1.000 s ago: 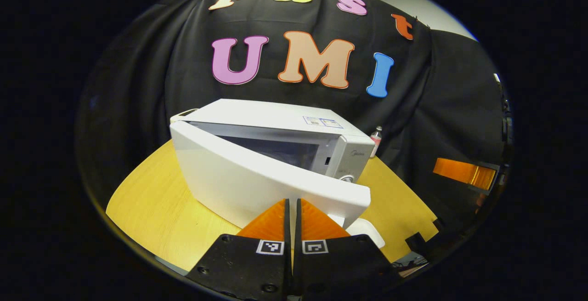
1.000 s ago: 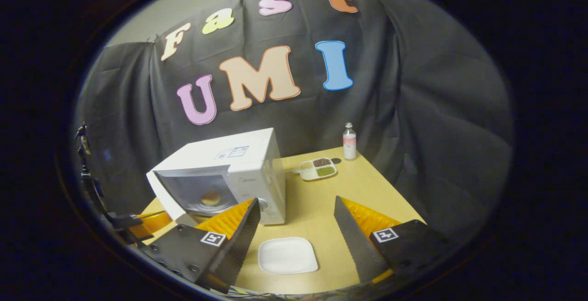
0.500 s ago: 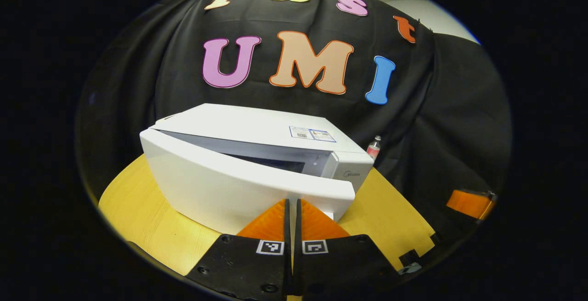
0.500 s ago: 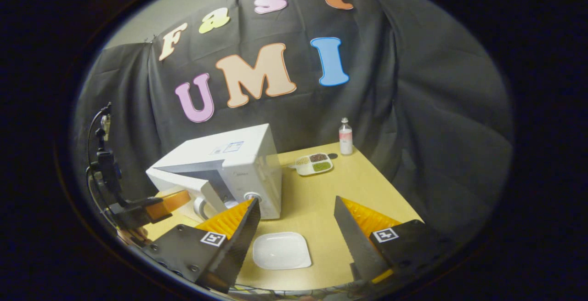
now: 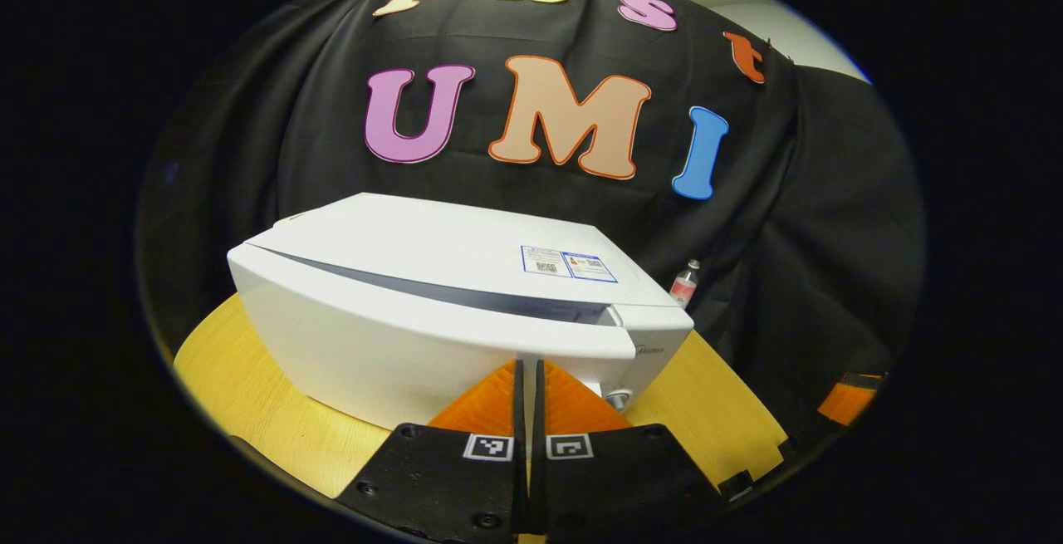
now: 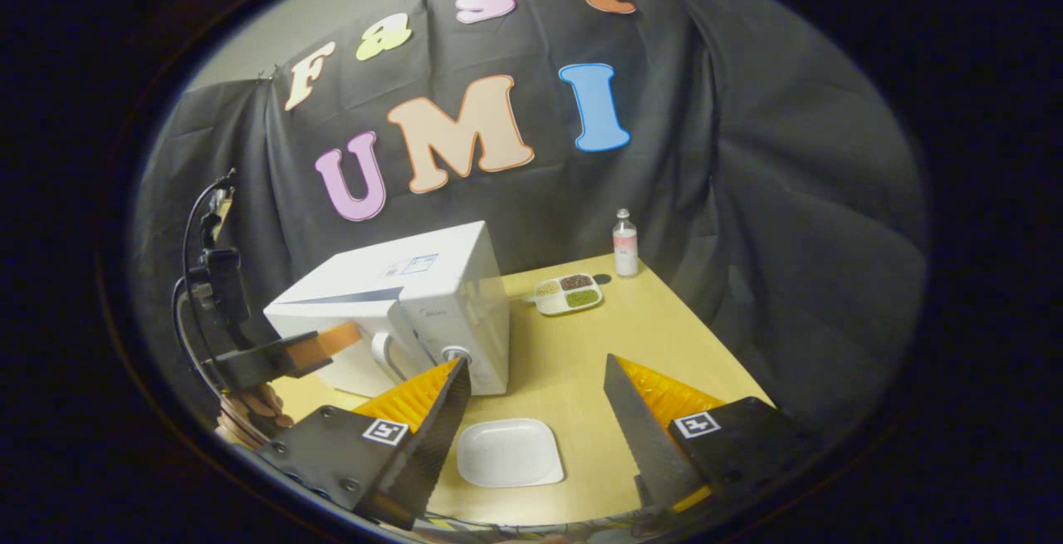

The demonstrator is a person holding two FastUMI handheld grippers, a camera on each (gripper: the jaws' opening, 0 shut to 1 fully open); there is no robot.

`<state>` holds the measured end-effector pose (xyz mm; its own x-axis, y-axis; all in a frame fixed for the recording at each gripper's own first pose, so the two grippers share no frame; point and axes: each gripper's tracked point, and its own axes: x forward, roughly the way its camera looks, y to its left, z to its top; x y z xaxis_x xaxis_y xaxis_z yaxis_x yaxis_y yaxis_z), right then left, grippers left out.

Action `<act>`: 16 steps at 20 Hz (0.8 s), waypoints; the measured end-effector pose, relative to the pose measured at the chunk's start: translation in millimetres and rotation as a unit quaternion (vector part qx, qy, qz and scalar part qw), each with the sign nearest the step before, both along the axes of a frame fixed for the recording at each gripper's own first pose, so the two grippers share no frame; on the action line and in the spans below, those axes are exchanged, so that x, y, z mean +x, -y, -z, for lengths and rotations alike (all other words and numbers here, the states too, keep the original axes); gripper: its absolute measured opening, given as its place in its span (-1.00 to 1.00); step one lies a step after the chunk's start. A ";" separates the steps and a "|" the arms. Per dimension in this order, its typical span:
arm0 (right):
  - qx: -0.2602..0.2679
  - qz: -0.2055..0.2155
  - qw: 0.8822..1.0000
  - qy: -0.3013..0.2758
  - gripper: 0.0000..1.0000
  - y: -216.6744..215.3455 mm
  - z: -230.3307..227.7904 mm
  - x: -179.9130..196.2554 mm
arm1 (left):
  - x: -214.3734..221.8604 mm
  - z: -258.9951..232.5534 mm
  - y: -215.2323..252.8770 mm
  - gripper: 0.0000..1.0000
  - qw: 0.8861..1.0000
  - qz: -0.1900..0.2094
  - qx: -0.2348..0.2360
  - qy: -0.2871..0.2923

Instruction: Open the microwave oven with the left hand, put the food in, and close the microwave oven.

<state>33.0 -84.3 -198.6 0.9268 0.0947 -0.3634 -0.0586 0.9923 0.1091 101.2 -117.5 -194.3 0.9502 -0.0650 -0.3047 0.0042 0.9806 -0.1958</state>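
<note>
The white microwave [image 5: 432, 278] stands on the wooden table, its door [image 5: 399, 345] nearly flush, with a thin dark gap along the top edge. My left gripper [image 5: 527, 364] is shut with nothing between its fingers, its tips against the door front near the handle side. In the right gripper view the left gripper [image 6: 328, 338] rests on the door of the microwave [image 6: 432, 295], held by a hand [image 6: 249, 411]. My right gripper [image 6: 536, 363] hangs open above an empty white plate [image 6: 509, 453]. The food is hidden behind the door.
A divided tray of grains [image 6: 569, 295] and a small bottle [image 6: 624, 243] sit at the table's far side, right of the microwave. Bare tabletop [image 6: 581, 345] lies between the microwave and the right edge. Black cloth walls surround the table.
The microwave door has swung from partly open to almost closed, pushed by my shut left gripper moving forward. The right gripper has stayed open over the plate.
</note>
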 end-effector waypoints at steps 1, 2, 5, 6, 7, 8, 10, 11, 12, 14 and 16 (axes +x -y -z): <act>0.000 0.000 1.000 -0.001 0.82 0.0 -0.5 0.6 | 2.2 -0.2 1.0 -0.99 1.000 0.000 0.002 0.001; 0.001 0.001 1.000 0.000 0.82 0.4 -1.8 1.0 | 4.8 -1.5 1.5 -0.99 1.000 0.000 0.004 0.003; 0.001 0.002 1.000 0.002 0.82 1.7 -3.0 2.6 | 9.6 -0.9 2.2 -0.99 1.000 -0.004 0.002 0.004; -0.001 0.002 1.000 0.001 0.82 1.9 -2.4 3.3 | 11.2 1.0 2.0 -0.99 1.000 -0.006 0.000 0.000; -0.002 0.002 1.000 0.001 0.82 2.9 -2.6 3.5 | 10.4 2.5 2.8 -0.99 1.000 -0.008 -0.003 -0.004; -0.001 0.003 1.000 0.003 0.82 3.8 -4.3 5.3 | 10.9 0.4 2.4 -0.99 1.000 -0.011 -0.005 0.000; 0.000 0.005 1.000 0.004 0.82 5.2 -5.4 9.3 | 11.9 0.5 2.7 -0.99 1.000 -0.015 -0.006 0.003; 0.002 0.005 1.000 0.003 0.82 5.6 -4.9 11.1 | 12.0 0.0 1.9 -1.00 1.000 -0.017 -0.004 0.003; 0.003 0.005 1.000 0.001 0.82 5.7 -5.0 13.3 | 13.1 -0.8 1.2 -1.00 1.000 -0.017 -0.002 0.005; 0.005 0.002 1.000 -0.004 0.82 3.7 -4.6 16.6 | 13.3 0.4 1.2 -0.99 1.000 -0.018 -0.004 0.003; 0.006 -0.002 1.000 -0.005 0.82 1.0 -6.5 20.3 | 14.2 -0.4 0.0 -0.99 1.000 -0.018 -0.007 0.006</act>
<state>53.3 -85.3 -192.1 0.9227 0.1031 -0.3714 -0.0616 0.9906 0.1220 115.4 -117.5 -193.8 0.9554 -0.0346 -0.2934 -0.0288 0.9775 -0.2089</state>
